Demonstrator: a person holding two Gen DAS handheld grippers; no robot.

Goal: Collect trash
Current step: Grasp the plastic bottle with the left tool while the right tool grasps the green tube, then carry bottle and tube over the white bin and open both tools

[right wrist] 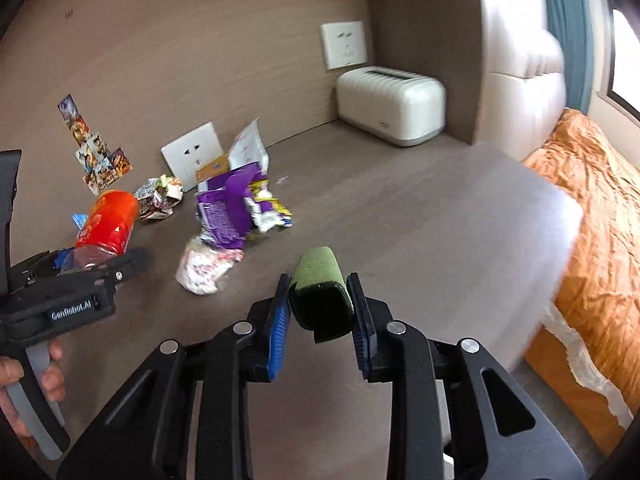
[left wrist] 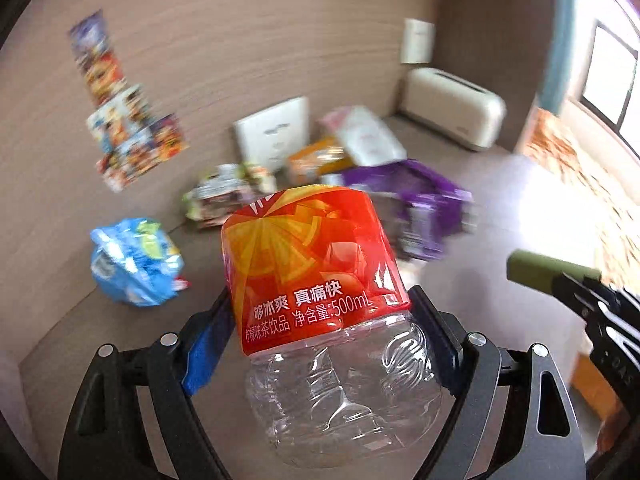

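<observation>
My left gripper (left wrist: 320, 312) is shut on an empty clear plastic bottle (left wrist: 316, 264) with a red-orange label, held above the brown table; it also shows in the right wrist view (right wrist: 106, 224). My right gripper (right wrist: 320, 304) is shut on a green and black sponge (right wrist: 320, 284), seen at the right edge of the left wrist view (left wrist: 548, 272). On the table lie a purple wrapper (right wrist: 228, 208), a crumpled blue bag (left wrist: 136, 264), a white-pink wrapper (right wrist: 204, 268), a crumpled printed wrapper (right wrist: 158, 196) and an orange packet (left wrist: 316, 156).
A white toaster (right wrist: 392, 104) stands in the back corner of the table (right wrist: 420, 216). White wall sockets (right wrist: 192, 152) and colourful stickers (right wrist: 96, 156) are on the brown wall. A bed with an orange cover (right wrist: 600, 220) lies to the right of the table edge.
</observation>
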